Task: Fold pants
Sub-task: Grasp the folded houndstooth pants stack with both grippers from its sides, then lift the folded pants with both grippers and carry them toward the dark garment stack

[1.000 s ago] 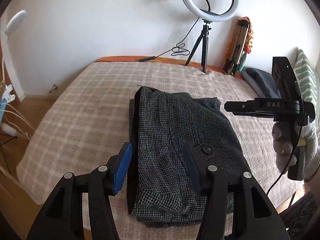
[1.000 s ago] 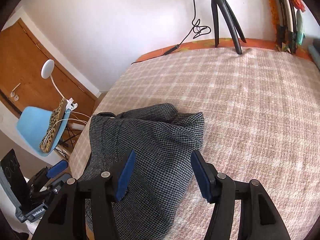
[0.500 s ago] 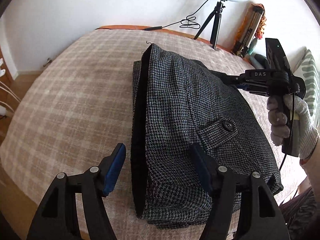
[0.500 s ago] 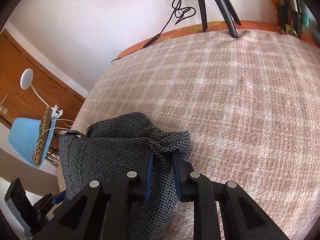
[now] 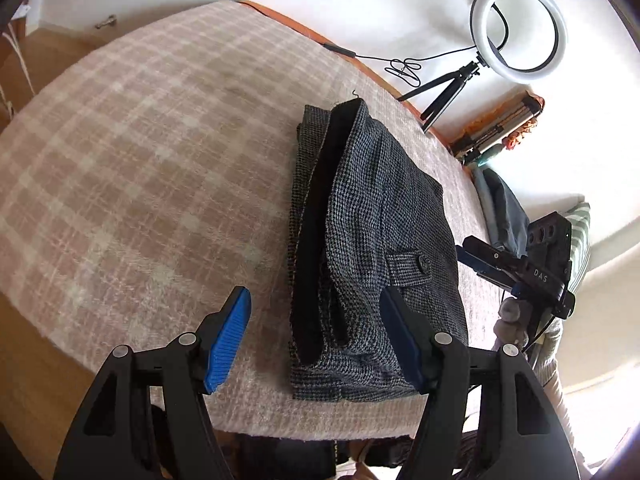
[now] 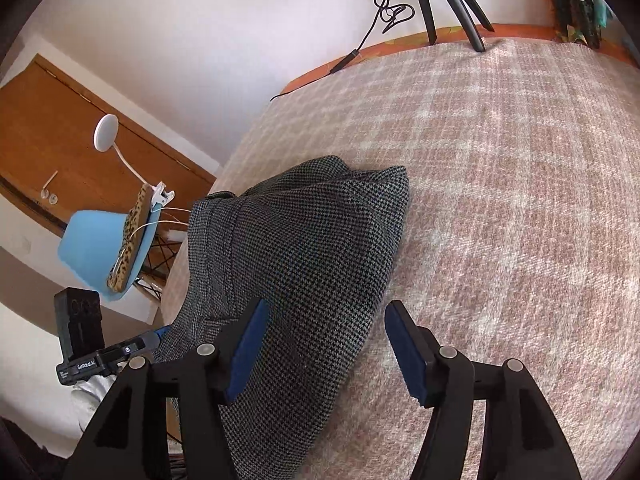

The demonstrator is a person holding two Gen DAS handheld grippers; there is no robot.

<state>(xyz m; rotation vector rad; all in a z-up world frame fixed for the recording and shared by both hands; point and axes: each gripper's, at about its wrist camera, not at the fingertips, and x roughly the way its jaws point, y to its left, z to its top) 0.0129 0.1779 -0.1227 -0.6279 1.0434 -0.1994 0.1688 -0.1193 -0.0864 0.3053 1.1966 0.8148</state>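
Observation:
The grey houndstooth pants (image 5: 372,248) lie folded in a compact stack on the plaid bedspread (image 5: 152,184), with a black lining strip along the left edge and a buttoned pocket flap on top. My left gripper (image 5: 316,344) is open and empty, above the stack's near end. My right gripper (image 6: 324,352) is open and empty, over the pants (image 6: 304,248) at their right edge. It also shows in the left wrist view (image 5: 516,268), beside the stack's right side.
A ring light on a tripod (image 5: 516,28) stands at the bed's far side with a cable beside it. Dark clothes and a striped pillow (image 5: 576,240) lie at the right. A blue chair (image 6: 100,248) and a wooden door stand past the bed's left edge.
My right gripper was shut on the fold of the pants half a second ago and has opened and drawn back. My left gripper has pulled back toward the bed's near edge and stayed open.

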